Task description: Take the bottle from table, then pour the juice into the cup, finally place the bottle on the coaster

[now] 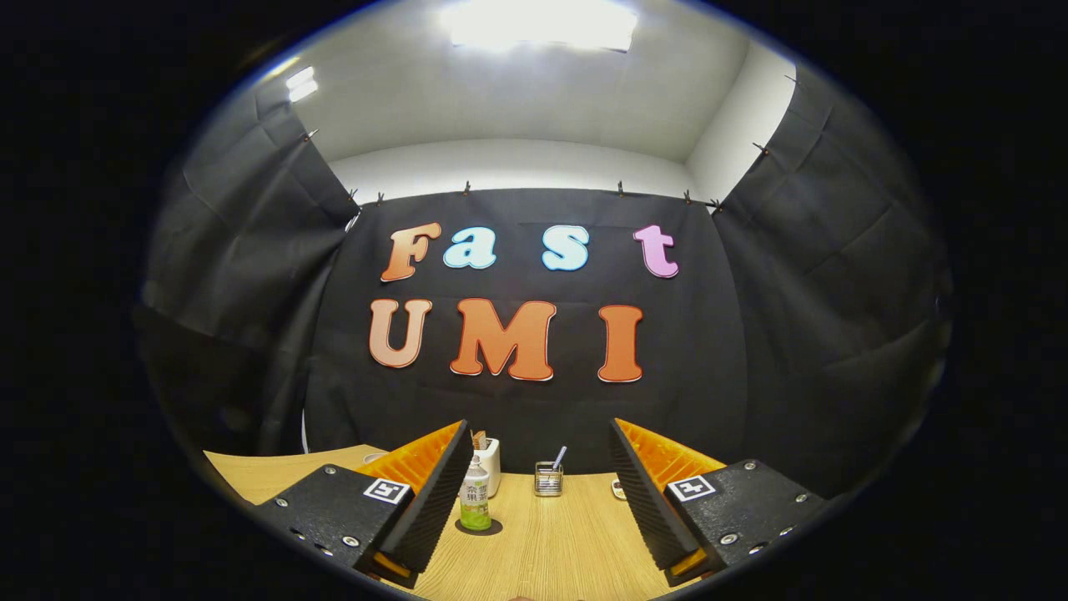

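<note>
A small clear bottle [475,499] with green juice and a white cap stands upright on the wooden table [542,551]. A dark round patch [486,528] lies under its base; I cannot tell whether it is the coaster or a shadow. The bottle is close to my left finger's inner face, with nothing pressing on it. A small glass cup [548,480] with a stick in it stands farther back, beyond the gap between the fingers. My gripper [538,426] is open wide, held low over the table, with nothing between its fingers.
A white holder [492,463] with brown contents stands right behind the bottle. A small pale object [618,489] peeks out beside the right finger. The edge of a pale dish [375,457] shows behind the left finger. Black cloth walls close the table's back and sides.
</note>
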